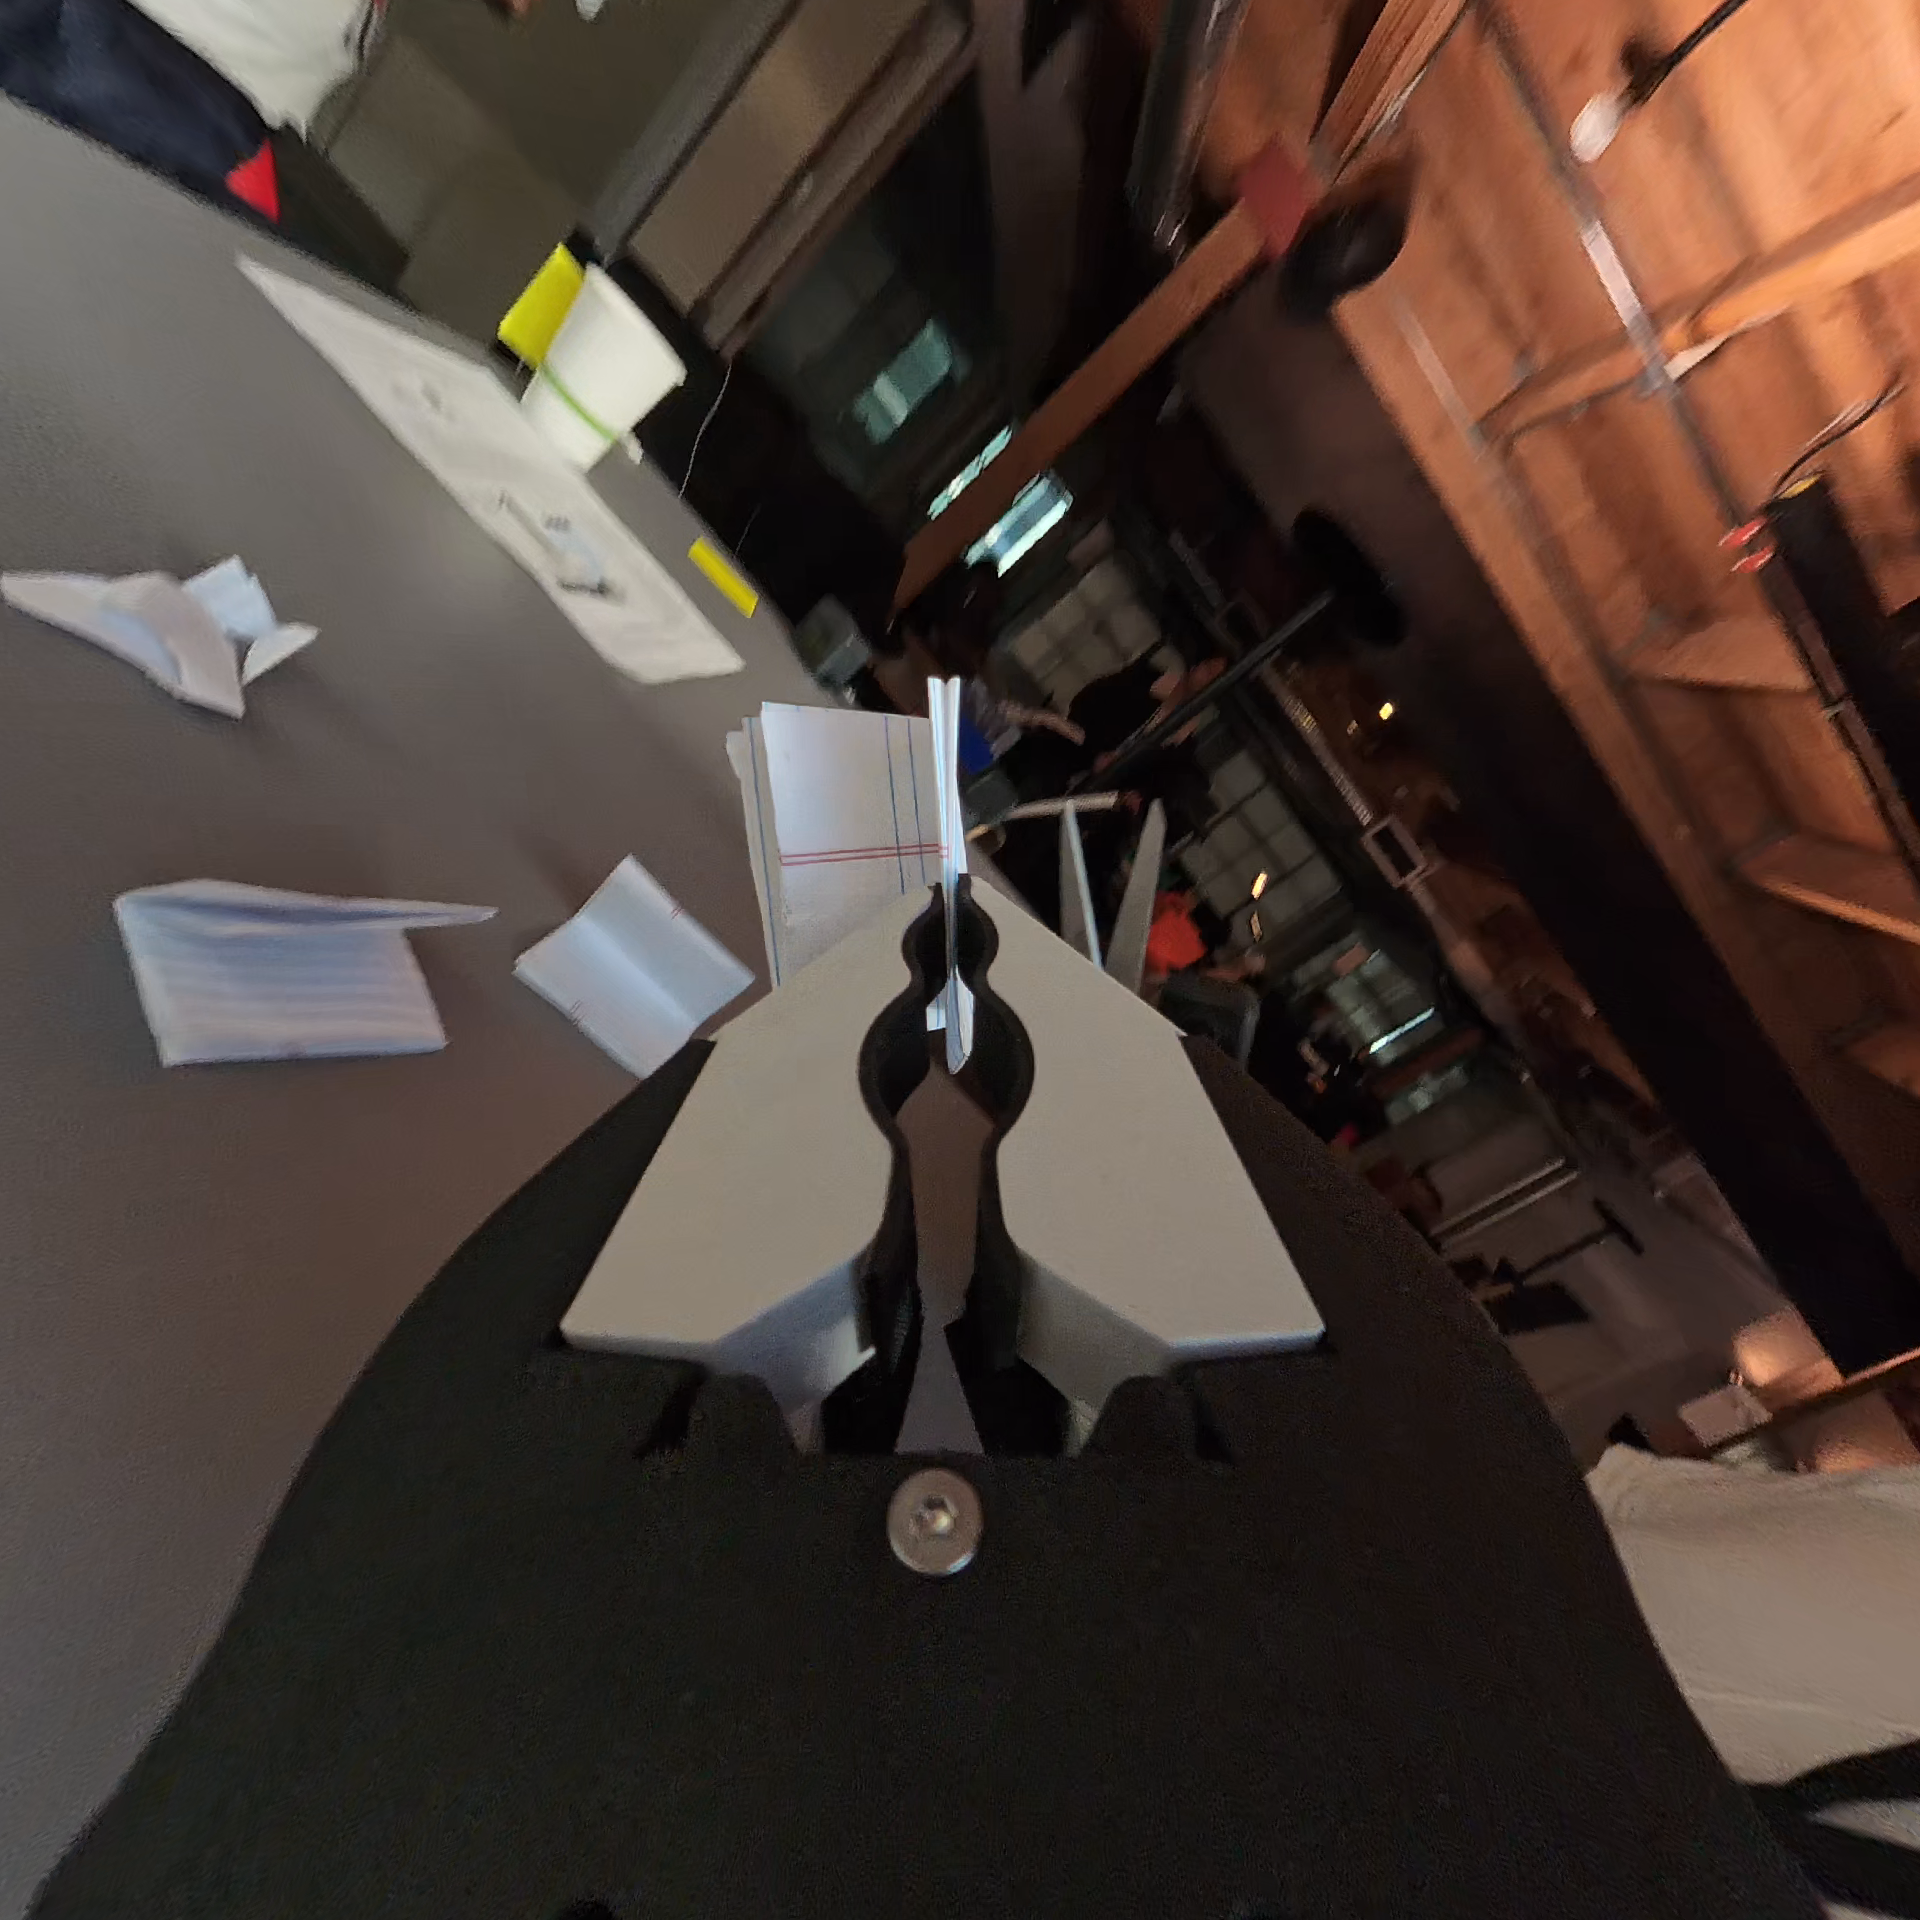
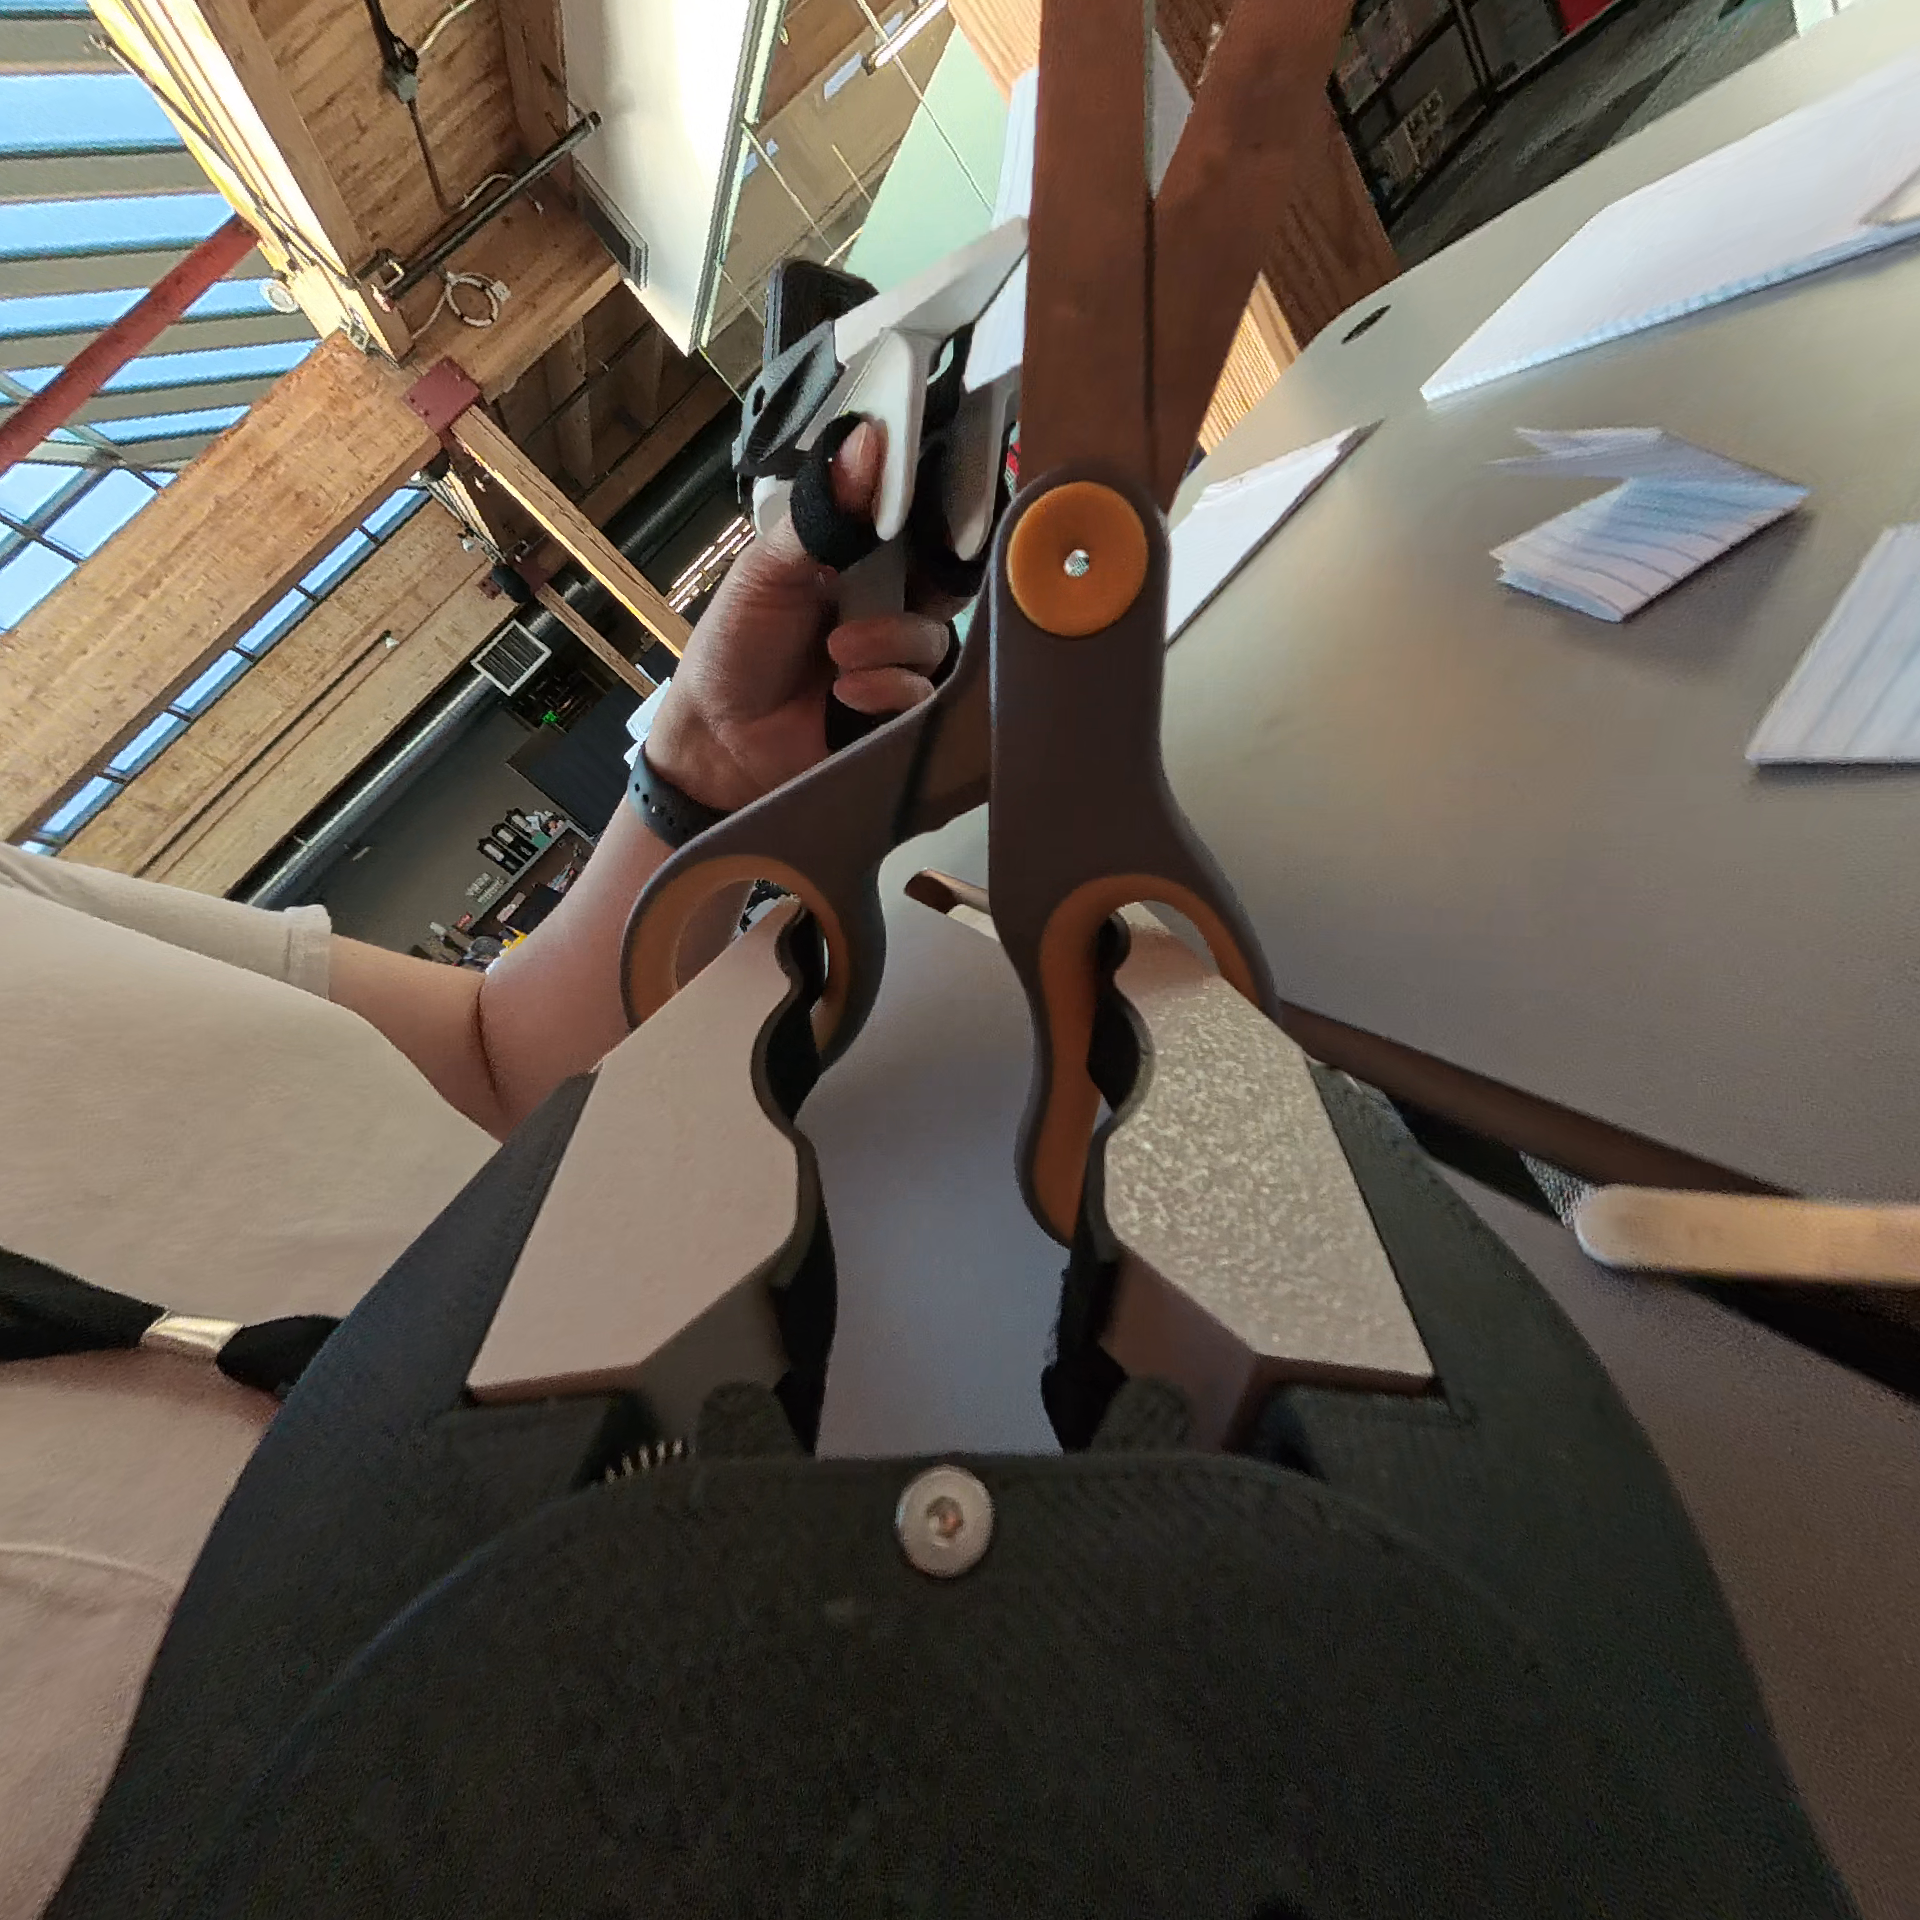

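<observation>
My left gripper [image 1: 951, 896] is shut on a folded piece of lined white paper [image 1: 842, 821], held edge-on between the pads and raised above the grey table [image 1: 312, 769]. My right gripper [image 2: 961, 925] has a finger through each handle loop of grey and orange scissors [image 2: 1075, 561]. The handles rest against both pads and the blades stand apart. In the left wrist view the open blades [image 1: 1132, 894] sit just right of the paper. In the right wrist view a hand holds the left gripper [image 2: 904, 436] just behind the blades.
Several folded lined paper pieces lie on the table [image 1: 281, 977] [image 1: 634, 966] [image 1: 166, 634] [image 2: 1652, 530]. A printed sheet [image 1: 468, 447] and a white roll with a yellow piece [image 1: 603, 364] sit at the far edge. A lined pad [image 2: 1683, 249] lies farther off. A person's arm [image 2: 416, 997] is at the left. My right fingertips sit around 15 centimeters from my left ones.
</observation>
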{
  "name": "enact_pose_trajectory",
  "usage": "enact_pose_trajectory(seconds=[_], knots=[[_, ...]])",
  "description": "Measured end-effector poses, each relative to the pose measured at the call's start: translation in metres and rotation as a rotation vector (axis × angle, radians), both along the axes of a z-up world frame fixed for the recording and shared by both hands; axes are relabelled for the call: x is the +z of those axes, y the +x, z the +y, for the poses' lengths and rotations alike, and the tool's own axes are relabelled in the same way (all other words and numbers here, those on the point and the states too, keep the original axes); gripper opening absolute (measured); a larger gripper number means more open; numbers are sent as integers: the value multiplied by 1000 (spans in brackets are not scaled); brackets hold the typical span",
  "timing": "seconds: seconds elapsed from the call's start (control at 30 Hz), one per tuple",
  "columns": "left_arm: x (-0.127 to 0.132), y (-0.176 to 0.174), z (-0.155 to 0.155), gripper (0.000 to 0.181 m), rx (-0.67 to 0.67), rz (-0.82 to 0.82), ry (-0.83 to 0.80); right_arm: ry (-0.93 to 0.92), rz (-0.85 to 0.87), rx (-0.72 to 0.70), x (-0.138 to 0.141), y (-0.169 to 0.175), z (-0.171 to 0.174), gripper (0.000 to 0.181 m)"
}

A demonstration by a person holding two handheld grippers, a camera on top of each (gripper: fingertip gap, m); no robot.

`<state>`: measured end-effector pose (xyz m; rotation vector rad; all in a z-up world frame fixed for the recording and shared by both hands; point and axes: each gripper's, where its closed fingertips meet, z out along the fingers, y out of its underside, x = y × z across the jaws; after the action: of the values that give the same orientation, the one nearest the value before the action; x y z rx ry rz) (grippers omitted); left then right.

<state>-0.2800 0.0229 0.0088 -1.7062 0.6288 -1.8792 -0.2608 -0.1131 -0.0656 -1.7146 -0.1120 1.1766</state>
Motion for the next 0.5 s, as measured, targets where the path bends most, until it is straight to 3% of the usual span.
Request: enact_pose_trajectory(seconds=[0.27,0.37,0.5], knots=[[64,1,-14,0,130,-154,111,105,-36,152,49,-54,30,49],[78,0,-16,0,145,-214,101,137,-21,180,62,-67,31,49],[82,-9,-16,0,163,-239,119,219,13,118,78,-61,32,49]])
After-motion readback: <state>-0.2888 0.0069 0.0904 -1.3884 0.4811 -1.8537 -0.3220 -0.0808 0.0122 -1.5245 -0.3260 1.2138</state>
